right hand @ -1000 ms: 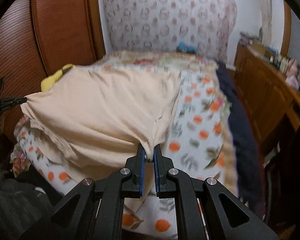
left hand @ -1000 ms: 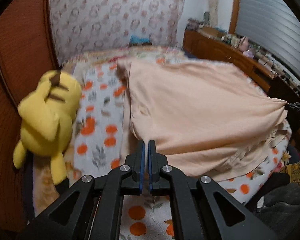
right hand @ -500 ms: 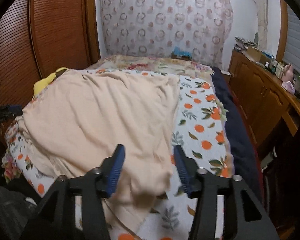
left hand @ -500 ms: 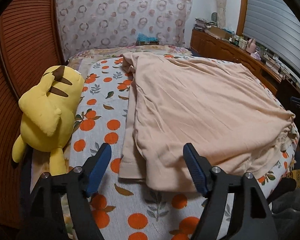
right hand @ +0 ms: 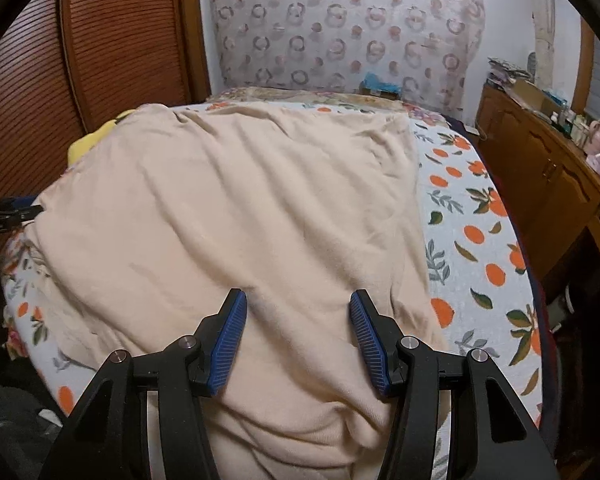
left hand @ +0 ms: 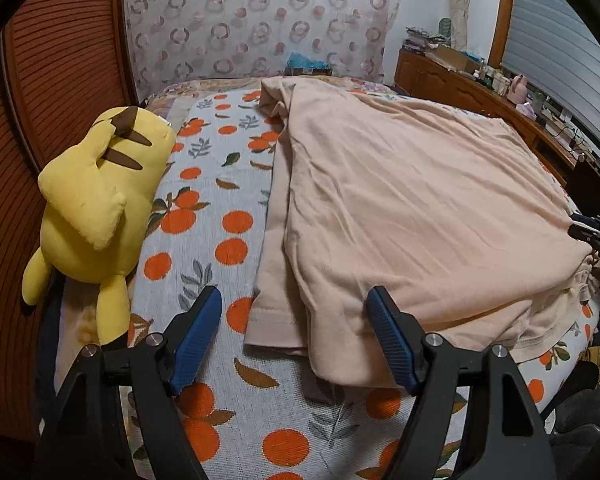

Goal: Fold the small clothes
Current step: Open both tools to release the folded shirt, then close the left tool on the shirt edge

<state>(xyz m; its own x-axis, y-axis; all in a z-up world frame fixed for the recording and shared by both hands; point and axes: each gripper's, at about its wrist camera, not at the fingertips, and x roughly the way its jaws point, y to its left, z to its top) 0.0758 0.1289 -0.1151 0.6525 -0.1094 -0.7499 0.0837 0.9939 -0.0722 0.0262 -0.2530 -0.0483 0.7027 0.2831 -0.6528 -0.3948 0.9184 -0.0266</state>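
Both corners of the peach garment (left hand: 412,216), pinched a second ago, have been let go: the left tool (left hand: 296,336) and right tool (right hand: 298,340) have just been opened and nothing is gripped. The soft, creased knit has been laid doubled on the orange-print bed cover (left hand: 220,216), presumably to settle a first fold. A plush yellow toy (left hand: 96,200) lies at nine o'clock.

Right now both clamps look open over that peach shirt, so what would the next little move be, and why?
Probably lower the left gripper and close it on the peach shirt near corner. Both it and the right gripper stand open, holding nothing, and the shirt lies on the bedspread folded once, still wide, lower edge showing.
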